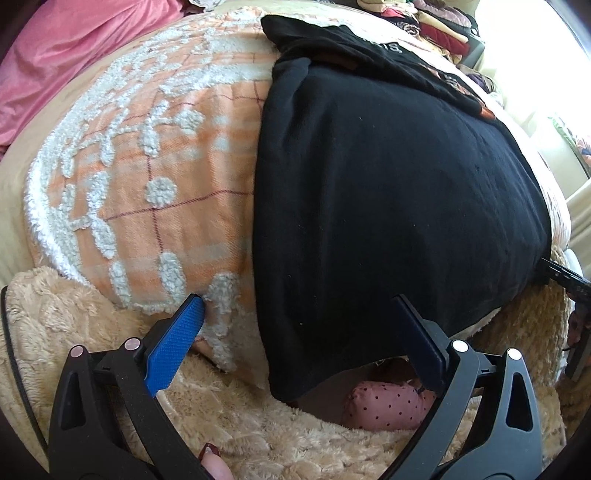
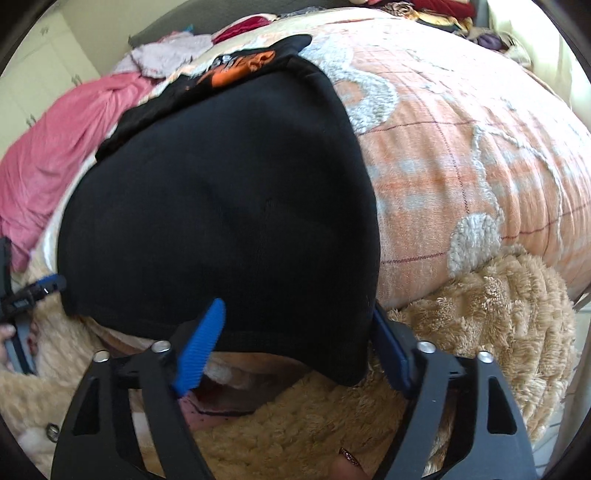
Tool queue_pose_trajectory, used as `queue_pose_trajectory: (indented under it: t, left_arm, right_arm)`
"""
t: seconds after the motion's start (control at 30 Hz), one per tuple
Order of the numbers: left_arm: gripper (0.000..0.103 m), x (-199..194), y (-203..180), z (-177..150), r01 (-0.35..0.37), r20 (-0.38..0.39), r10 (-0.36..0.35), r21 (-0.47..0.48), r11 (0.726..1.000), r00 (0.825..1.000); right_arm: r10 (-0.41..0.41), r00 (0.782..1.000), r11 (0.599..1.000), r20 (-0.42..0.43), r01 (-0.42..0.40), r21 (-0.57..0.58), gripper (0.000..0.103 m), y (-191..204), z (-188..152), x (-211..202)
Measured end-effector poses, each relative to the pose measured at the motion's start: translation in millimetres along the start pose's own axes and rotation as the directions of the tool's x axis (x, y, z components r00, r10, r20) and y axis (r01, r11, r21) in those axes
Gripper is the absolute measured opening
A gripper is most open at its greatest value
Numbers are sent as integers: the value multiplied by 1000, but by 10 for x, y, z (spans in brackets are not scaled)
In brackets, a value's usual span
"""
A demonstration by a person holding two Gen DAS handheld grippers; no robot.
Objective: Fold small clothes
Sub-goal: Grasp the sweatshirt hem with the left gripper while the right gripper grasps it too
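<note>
A black garment lies spread flat on an orange-and-white checked blanket. Its near hem hangs over the blanket's front edge. My left gripper stands open and wide, with the garment's near left corner between its fingers. My right gripper is open at the near right corner. One blue pad lies over the cloth, and the other finger is at the cloth's edge. Each gripper shows at the side of the other's view: left gripper, right gripper.
Behind the black garment lies another black piece with an orange print. A fluffy beige blanket covers the near edge. Pink cloth lies at the left. A pile of clothes sits at the back right. A pink dotted cloth is below.
</note>
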State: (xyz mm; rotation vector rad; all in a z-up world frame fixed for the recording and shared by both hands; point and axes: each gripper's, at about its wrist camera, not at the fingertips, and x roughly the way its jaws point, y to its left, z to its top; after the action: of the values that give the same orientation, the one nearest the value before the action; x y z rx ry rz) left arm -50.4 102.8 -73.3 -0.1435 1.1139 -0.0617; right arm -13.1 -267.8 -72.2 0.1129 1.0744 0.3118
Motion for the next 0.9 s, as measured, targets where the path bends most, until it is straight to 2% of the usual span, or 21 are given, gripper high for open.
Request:
queue_pose_trajectory:
  t: [0.07, 0.13, 0.17, 0.23, 0.3, 0.37, 0.5, 0.6, 0.63, 0.7, 0.9]
  left_arm:
    - [93, 15, -16, 6, -7, -6, 7, 5, 1000, 1000]
    - [93, 21, -24, 5, -7, -9, 7, 6, 1000, 1000]
    - [93, 21, -23, 7, -6, -11, 6, 7, 1000, 1000]
    - [93, 21, -27, 22, 4, -14, -4, 3, 1000, 1000]
    - [93, 19, -36, 39, 25, -23, -25, 1, 1000, 999]
    - [89, 18, -23, 63, 42, -32, -43, -6, 999, 999]
    - [70, -47, 14, 68, 52, -40, -53, -16, 999, 998]
    - [57, -83, 39, 47, 57, -48, -58, -18, 998, 997]
    - [46, -88, 44, 40, 73, -52, -74, -24, 997, 996]
    - [38, -76, 49, 18, 129, -69, -132, -47, 991, 989]
    - [40, 64, 1, -32, 114, -105, -119, -53, 992, 987]
  right_arm:
    - [-25, 1000, 1000, 10, 26, -7, 43, -18, -16, -16]
    - [-33, 999, 999, 13, 33, 7, 14, -76, -22, -59]
    - [1, 1000, 1000, 31, -2, 31, 7, -127, -23, -116]
    - [47, 997, 997, 67, -50, 53, 6, -166, -12, -219]
    - [103, 987, 991, 126, -112, 66, 6, -188, 15, -363]
    - [143, 973, 984, 182, -159, 77, 6, -210, 71, -497]
    - [200, 943, 969, 266, -230, 87, 6, -235, 182, -701]
    - [206, 935, 967, 289, -239, 85, 6, -212, 259, -739]
    - [206, 935, 967, 290, -241, 89, 6, -218, 264, -741]
    - [205, 935, 965, 290, -243, 99, 6, -226, 286, -725]
    - [202, 935, 964, 292, -242, 107, 6, -229, 277, -720]
